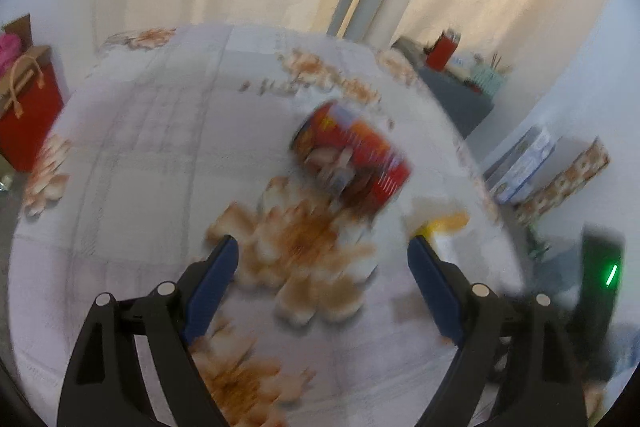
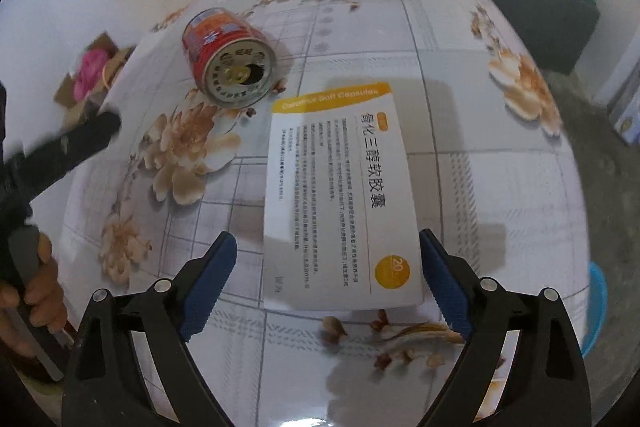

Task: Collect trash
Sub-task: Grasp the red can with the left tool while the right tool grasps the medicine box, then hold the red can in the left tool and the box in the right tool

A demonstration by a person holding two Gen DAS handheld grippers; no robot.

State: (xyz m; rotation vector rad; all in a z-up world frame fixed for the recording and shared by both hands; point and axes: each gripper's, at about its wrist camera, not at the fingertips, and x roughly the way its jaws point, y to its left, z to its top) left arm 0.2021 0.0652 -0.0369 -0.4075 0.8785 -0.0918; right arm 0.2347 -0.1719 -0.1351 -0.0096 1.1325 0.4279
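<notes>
A red tin can (image 1: 352, 157) lies on its side on the flowered tablecloth (image 1: 132, 155), blurred in the left wrist view, a little beyond my open left gripper (image 1: 322, 247). The can also shows in the right wrist view (image 2: 228, 57), its metal end facing the camera. A white and yellow medicine box (image 2: 340, 195) lies flat on the tablecloth (image 2: 500, 187); its near end sits between the jaws of my open right gripper (image 2: 326, 249). A yellow corner of the box (image 1: 444, 221) shows by the left gripper's right finger. The left gripper's black body (image 2: 60, 151) shows at the left edge of the right wrist view.
A red gift bag (image 1: 28, 115) and a cardboard box with a pink thing (image 2: 90, 75) stand on the floor to the left. A grey cabinet (image 2: 540, 11) with a red cup stands behind the table. A blue bin rim (image 2: 596, 307) shows at the right. Boxes (image 1: 548, 167) lean at the wall.
</notes>
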